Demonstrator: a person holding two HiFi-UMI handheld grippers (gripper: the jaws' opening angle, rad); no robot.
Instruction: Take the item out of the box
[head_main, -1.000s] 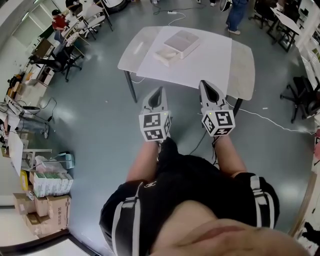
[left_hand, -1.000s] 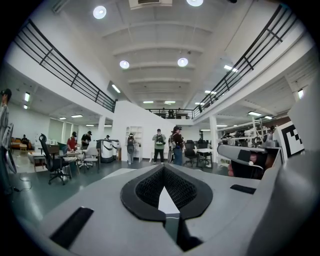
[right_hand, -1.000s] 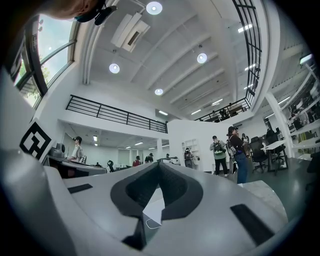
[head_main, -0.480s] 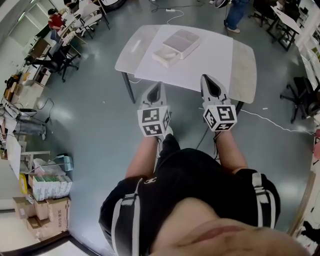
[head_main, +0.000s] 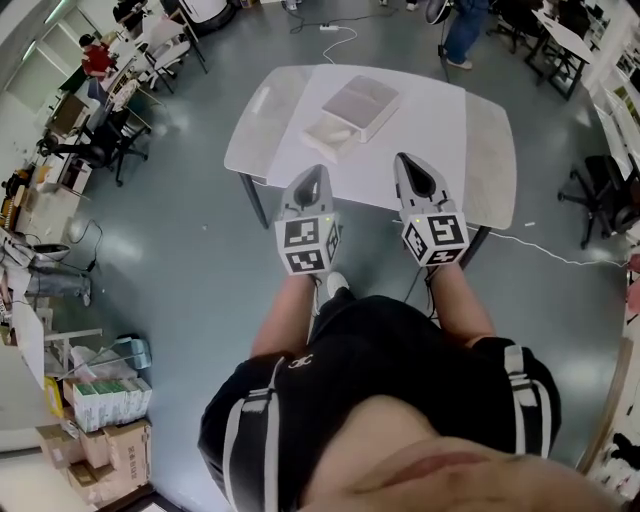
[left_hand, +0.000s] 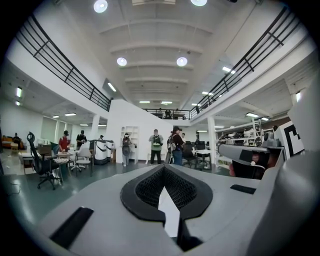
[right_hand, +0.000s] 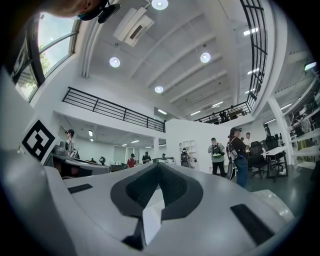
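A flat white box (head_main: 361, 100) lies on the white table (head_main: 440, 125), with a smaller white piece (head_main: 327, 130) against its near side. What is inside it does not show. My left gripper (head_main: 313, 173) is held level over the table's near edge, shut and empty. Beside it, my right gripper (head_main: 410, 160) is also shut with nothing in it, its tip just over the same edge. The left gripper view shows the left gripper (left_hand: 164, 168) with its dark pads meeting, and the right gripper (right_hand: 159, 165) looks the same in its own view. Both views look out over the hall, not at the box.
Office chairs stand at the left (head_main: 105, 140) and the right (head_main: 600, 195) of the table. A white cable (head_main: 545, 250) runs across the grey floor. Cardboard boxes (head_main: 100, 455) are stacked at the lower left. A person (head_main: 458, 35) stands beyond the table.
The person has walked toward the table, which now sits closer below both grippers. Both grippers moved forward together to its near edge and stayed shut.
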